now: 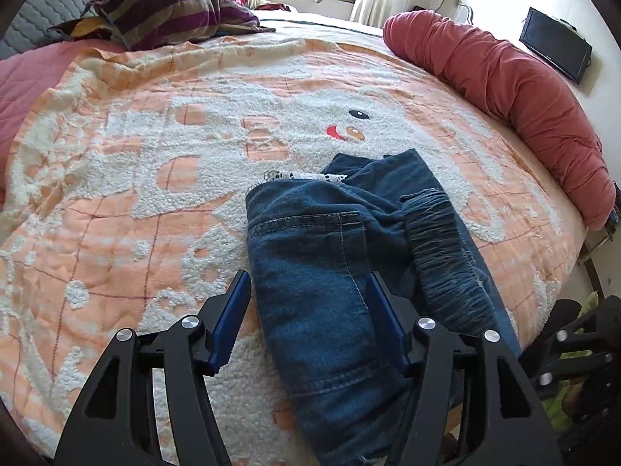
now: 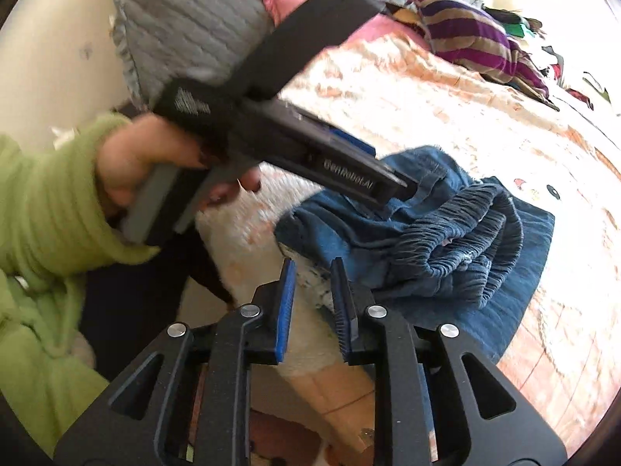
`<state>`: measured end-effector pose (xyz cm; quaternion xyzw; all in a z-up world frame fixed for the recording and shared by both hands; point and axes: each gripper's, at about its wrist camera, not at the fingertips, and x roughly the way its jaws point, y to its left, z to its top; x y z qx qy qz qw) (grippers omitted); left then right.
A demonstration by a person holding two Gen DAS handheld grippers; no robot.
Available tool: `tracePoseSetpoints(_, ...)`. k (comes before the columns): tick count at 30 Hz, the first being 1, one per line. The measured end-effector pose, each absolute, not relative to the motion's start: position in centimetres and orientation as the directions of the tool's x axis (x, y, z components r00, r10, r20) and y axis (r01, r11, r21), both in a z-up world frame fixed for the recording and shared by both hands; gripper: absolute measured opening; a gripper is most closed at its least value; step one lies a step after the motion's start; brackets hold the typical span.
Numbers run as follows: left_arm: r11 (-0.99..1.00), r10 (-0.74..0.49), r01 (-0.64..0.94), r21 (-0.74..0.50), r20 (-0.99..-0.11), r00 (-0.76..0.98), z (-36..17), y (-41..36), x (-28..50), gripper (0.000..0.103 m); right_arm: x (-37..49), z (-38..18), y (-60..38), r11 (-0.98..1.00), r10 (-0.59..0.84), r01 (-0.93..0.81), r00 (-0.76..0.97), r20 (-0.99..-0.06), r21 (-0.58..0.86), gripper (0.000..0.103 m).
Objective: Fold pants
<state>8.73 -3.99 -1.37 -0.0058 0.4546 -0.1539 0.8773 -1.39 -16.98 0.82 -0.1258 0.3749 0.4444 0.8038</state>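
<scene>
left wrist view: pants (image 1: 333, 272) lie bunched on the bed (image 1: 155, 194) near its edge. my left gripper (image 1: 308, 318) straddles one fold, jaws open, ready to pinch; right gripper (image 2: 312, 305) waits beside the waistband, jaws part open, empty.

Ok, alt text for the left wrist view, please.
Open left gripper straddles a strip of folded blue jeans lying on an orange and white blanket covering a bed. A red bolster lies along the far right edge, a striped pillow at the back.
</scene>
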Motion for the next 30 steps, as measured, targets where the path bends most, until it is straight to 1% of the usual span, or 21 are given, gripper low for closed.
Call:
tracePoseSetpoints(1,0.953,-0.274,0.263,-0.149,-0.794,0.543,-1.1,-4.0,8.6,0.06,-1.5,1.1,-17.1,0.578,0.625,-0.805,0.331,-0.707,0.134,0.019)
tracePoseSetpoints(3,0.953,-0.273,0.264,-0.145,-0.789,0.551,-0.7,-3.9,8.3,0.062,-1.8,1.6,-17.8,0.589,0.642,-0.794,0.346,-0.684,0.151,0.027)
tracePoseSetpoints(4,0.954,-0.271,0.263,-0.144,-0.787,0.554,-0.6,-3.9,8.3,0.071,-1.9,1.8,-18.0,0.596,0.645,-0.788,0.355,-0.676,0.155,0.028)
tracePoseSetpoints(5,0.954,-0.273,0.262,-0.146,-0.784,0.558,-0.4,-3.8,8.1,0.073,-2.0,1.9,-18.2,0.605,0.645,-0.781,0.364,-0.672,0.158,0.031)
tracePoseSetpoints(8,0.953,-0.281,0.261,-0.154,-0.774,0.567,0.2,-3.7,7.7,0.073,-2.4,2.7,-19.1,0.631,0.644,-0.759,0.397,-0.653,0.161,0.036)
tracePoseSetpoints(10,0.954,-0.278,0.258,-0.152,-0.769,0.576,0.6,-3.6,7.5,0.073,-2.4,3.2,-19.7,0.647,0.646,-0.744,0.42,-0.638,0.166,0.042)
tracePoseSetpoints(12,0.954,-0.28,0.255,-0.155,-0.763,0.583,1.0,-3.5,7.2,0.073,-2.6,3.8,-20.3,0.665,0.643,-0.729,0.446,-0.623,0.164,0.052)
tracePoseSetpoints(14,0.954,-0.283,0.253,-0.16,-0.757,0.589,1.4,-3.4,6.9,0.079,-2.3,4.2,-20.8,0.683,0.636,-0.712,0.471,-0.611,0.162,0.058)
tracePoseSetpoints(15,0.955,-0.282,0.25,-0.159,-0.752,0.596,1.7,-3.3,6.7,0.082,-2.3,4.6,-21.1,0.694,0.633,-0.702,0.487,-0.602,0.162,0.059)
tracePoseSetpoints(16,0.956,-0.279,0.249,-0.157,-0.747,0.603,2.0,-3.2,6.5,0.082,-2.2,4.7,-21.4,0.699,0.632,-0.696,0.495,-0.597,0.164,0.061)
tracePoseSetpoints(18,0.955,-0.284,0.251,-0.159,-0.738,0.612,2.6,-3.0,6.1,0.084,-2.1,5.0,-21.8,0.718,0.621,-0.677,0.519,-0.587,0.161,0.072)
tracePoseSetpoints(19,0.955,-0.286,0.249,-0.162,-0.734,0.617,2.8,-2.9,6.0,0.088,-2.1,5.3,-22.1,0.729,0.617,-0.665,0.532,-0.58,0.165,0.073)
tracePoseSetpoints(20,0.955,-0.285,0.246,-0.164,-0.728,0.623,3.2,-2.8,5.7,0.089,-2.1,5.4,-22.3,0.735,0.614,-0.658,0.54,-0.575,0.166,0.075)
tracePoseSetpoints(21,0.956,-0.284,0.244,-0.163,-0.725,0.628,3.4,-2.7,5.6,0.093,-2.1,5.7,-22.5,0.745,0.607,-0.647,0.557,-0.567,0.161,0.079)
tracePoseSetpoints(25,0.959,-0.274,0.241,-0.15,-0.707,0.652,4.6,-2.5,4.8,0.093,-2.0,6.8,-23.2,0.774,0.585,-0.615,0.604,-0.541,0.151,0.084)
tracePoseSetpoints(26,0.959,-0.273,0.241,-0.147,-0.704,0.656,4.9,-2.4,4.7,0.093,-1.9,7.0,-23.5,0.781,0.581,-0.605,0.615,-0.533,0.155,0.087)
tracePoseSetpoints(28,0.963,-0.261,0.235,-0.135,-0.694,0.671,5.5,-2.3,4.2,0.098,-1.8,7.4,-23.9,0.799,0.565,-0.582,0.637,-0.524,0.154,0.089)
tracePoseSetpoints(30,0.965,-0.253,0.233,-0.123,-0.685,0.683,5.9,-2.2,3.9,0.098,-1.6,7.7,-24.2,0.815,0.547,-0.559,0.66,-0.515,0.15,0.091)
